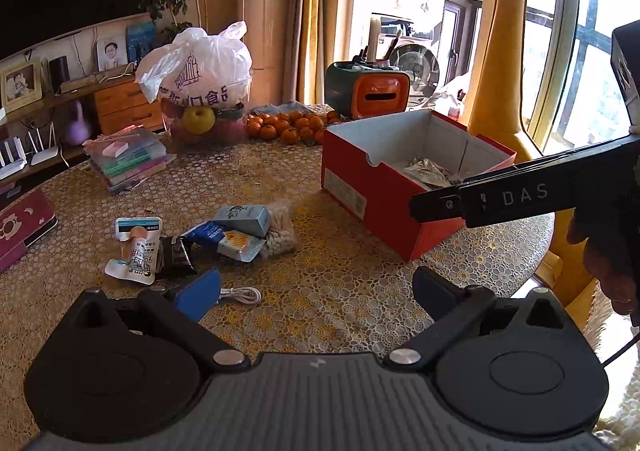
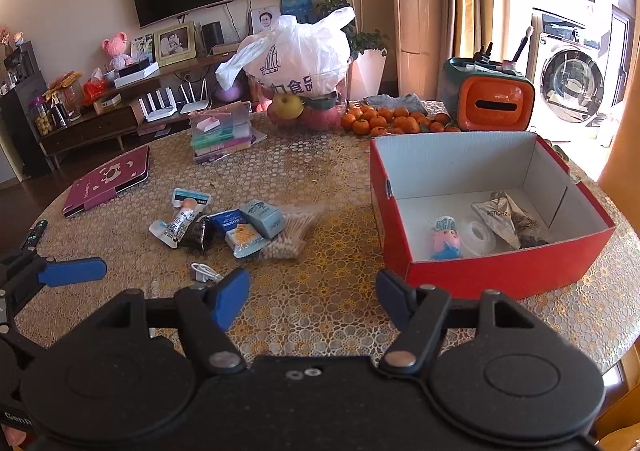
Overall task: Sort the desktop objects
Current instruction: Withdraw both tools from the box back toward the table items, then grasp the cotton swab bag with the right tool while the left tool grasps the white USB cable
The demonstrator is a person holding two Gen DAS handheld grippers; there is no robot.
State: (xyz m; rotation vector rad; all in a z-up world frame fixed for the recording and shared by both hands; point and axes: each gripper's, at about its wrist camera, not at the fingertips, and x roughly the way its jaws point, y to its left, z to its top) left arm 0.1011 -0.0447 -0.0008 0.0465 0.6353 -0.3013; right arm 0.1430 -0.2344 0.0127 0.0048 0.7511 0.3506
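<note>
Both the left claw [image 1: 316, 291] and right claw [image 2: 312, 297] hover wide and empty above the patterned bench [image 2: 320, 315], apparently poised between the heap of small packets [image 2: 236, 229] and the open red cardboard box [image 2: 492, 271] meant to receive them.

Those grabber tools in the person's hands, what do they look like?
Both are black plastic. The left gripper and right gripper each have two fingers with blue pads, hinged on silver pins above round black discs. White letters "DAS" mark the right one's side.
</note>
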